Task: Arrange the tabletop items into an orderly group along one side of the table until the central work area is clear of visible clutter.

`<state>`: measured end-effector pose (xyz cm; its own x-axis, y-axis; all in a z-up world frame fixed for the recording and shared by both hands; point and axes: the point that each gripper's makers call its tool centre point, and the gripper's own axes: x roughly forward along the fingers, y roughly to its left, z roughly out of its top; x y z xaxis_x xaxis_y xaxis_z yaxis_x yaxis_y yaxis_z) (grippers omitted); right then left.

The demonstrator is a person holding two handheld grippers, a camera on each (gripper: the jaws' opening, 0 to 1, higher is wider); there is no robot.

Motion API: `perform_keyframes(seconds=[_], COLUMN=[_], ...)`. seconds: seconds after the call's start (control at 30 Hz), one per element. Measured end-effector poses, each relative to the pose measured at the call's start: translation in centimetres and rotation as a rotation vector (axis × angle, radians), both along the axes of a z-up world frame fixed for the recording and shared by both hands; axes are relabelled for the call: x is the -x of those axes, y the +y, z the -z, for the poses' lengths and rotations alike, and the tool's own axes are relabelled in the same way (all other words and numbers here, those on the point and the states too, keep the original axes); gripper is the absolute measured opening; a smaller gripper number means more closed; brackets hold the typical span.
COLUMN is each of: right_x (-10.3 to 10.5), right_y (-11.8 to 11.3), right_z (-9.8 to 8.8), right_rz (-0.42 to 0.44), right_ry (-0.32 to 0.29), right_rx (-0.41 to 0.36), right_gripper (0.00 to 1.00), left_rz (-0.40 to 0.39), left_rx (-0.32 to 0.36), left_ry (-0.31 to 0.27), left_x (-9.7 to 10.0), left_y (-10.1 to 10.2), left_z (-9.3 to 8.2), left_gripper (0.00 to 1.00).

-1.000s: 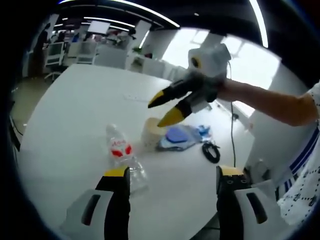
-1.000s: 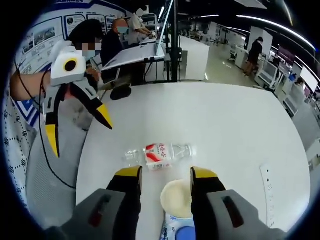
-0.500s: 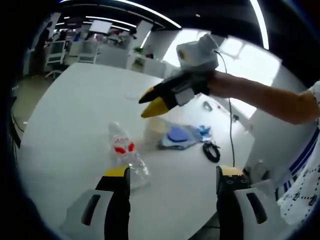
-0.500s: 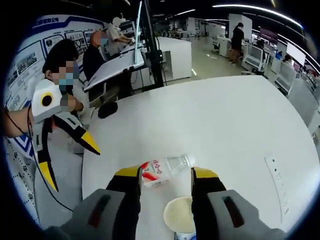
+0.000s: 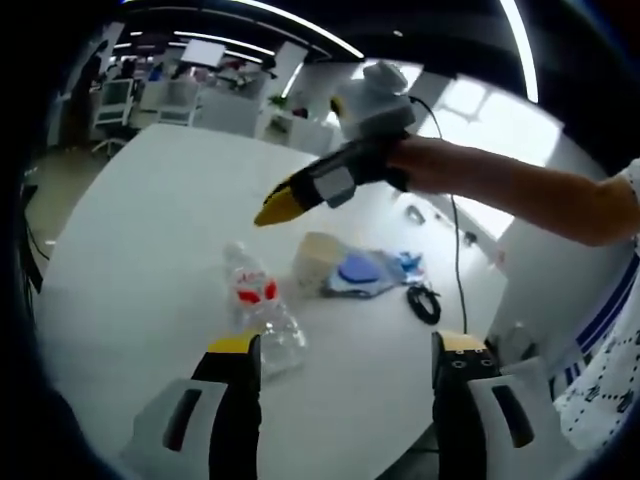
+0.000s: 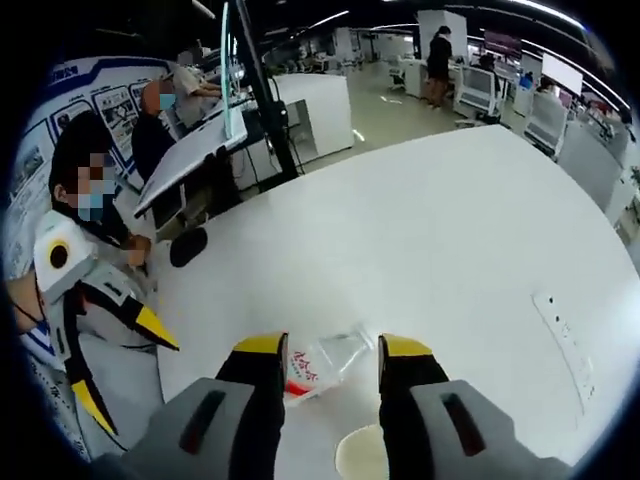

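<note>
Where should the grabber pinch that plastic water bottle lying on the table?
Probably across its middle, at the red label, coming down from above. The water bottle lies on its side on the white table, so the round body is the widest part on offer, and the label band looks firmer than the crinkly clear ends. The right gripper already has its open jaws either side of it.

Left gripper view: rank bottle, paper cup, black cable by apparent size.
1. bottle, lying on its side, though nearest the camera
2. paper cup
3. black cable, coiled; close to the cup in apparent size, so unsure
</note>
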<state>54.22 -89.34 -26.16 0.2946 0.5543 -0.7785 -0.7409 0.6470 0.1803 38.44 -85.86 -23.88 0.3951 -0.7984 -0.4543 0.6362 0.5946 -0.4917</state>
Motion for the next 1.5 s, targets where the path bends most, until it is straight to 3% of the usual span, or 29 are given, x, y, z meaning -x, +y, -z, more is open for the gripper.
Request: perform_keyframes(seconds=[0.07, 0.17, 0.27, 0.4, 0.67, 0.7, 0.77, 1.13, 1.23, 1.5], right_x=[-0.7, -1.2, -1.8, -2.3, -3.1, -2.8, -3.1, -2.3, -2.1, -2.0], right_y=[0.0, 0.3, 0.4, -0.1, -0.9, -0.9, -0.7, -0.2, -0.7, -0.6], right_z=[0.3, 1.1, 1.7, 3.2, 5.4, 5.9, 5.9, 7.5, 8.0, 8.5], right_rz=[0.037, 0.109, 0.153, 0.220, 0.333, 0.346, 0.389, 0.462, 0.462, 0.510], right_ry=[-0.004, 0.058, 0.078, 0.114, 0.180, 0.216, 0.215, 0.302, 0.303, 0.343], right_rx=[0.017, 0.022, 0.028, 0.090, 0.142, 0.146, 0.118, 0.142, 0.180, 0.164], right_gripper=[0.36, 0.36, 0.34, 0.35, 0.35, 0.36, 0.35, 0.35, 0.32, 0.28], left_rz=[0.000, -0.001, 0.001, -0.002, -0.003, -0.001, 0.005, 0.000, -0.003, 0.000], left_rx=[0.001, 0.009, 0.009, 0.015, 0.033, 0.035, 0.042, 0.074, 0.079, 0.096], left_ry=[0.002, 0.005, 0.007, 0.009, 0.016, 0.018, 0.015, 0.014, 0.012, 0.013], left_x=[0.0, -0.1, -0.1, -0.2, -0.5, -0.5, -0.5, -0.8, -0.9, -0.8], left_y=[0.1, 0.4, 0.7, 1.1, 1.7, 1.8, 1.7, 2.4, 2.5, 2.4], left_z=[0.0, 0.1, 0.3, 0.4, 0.9, 0.9, 0.9, 1.0, 1.0, 1.1], left_gripper=[0.66, 0.65, 0.65, 0.65, 0.65, 0.64, 0.64, 0.63, 0.63, 0.63])
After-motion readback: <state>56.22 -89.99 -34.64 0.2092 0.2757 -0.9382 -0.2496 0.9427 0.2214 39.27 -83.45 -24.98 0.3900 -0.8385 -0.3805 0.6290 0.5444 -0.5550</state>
